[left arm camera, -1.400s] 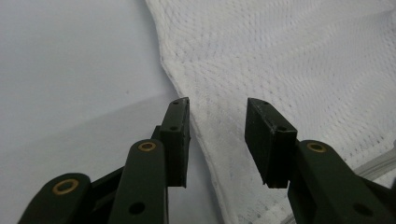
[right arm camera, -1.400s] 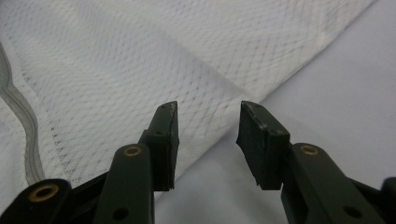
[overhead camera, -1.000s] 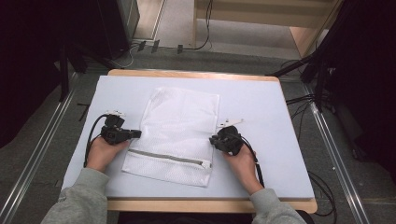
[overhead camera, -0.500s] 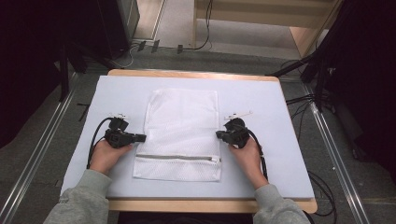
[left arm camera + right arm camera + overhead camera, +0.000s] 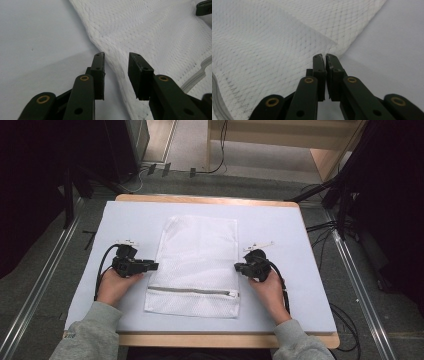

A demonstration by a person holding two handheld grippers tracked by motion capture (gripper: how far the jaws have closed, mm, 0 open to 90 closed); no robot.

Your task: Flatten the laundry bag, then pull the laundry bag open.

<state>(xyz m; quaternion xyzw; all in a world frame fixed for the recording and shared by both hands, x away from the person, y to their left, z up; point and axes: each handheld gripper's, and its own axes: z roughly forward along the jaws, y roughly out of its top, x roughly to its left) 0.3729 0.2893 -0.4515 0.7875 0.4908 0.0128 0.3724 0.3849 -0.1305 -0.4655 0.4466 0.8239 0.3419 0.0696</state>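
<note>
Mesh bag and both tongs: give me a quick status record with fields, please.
bag: white mesh bag lying flat on the pale blue table cover, zipper near the person's edge
left tongs: at the bag's left edge, jaws just opened, edge between them, pads not pressing
right tongs: at the bag's right edge, jaws nearly together; a grip on the mesh cannot be confirmed
hands: one on each side of the bag
</note>
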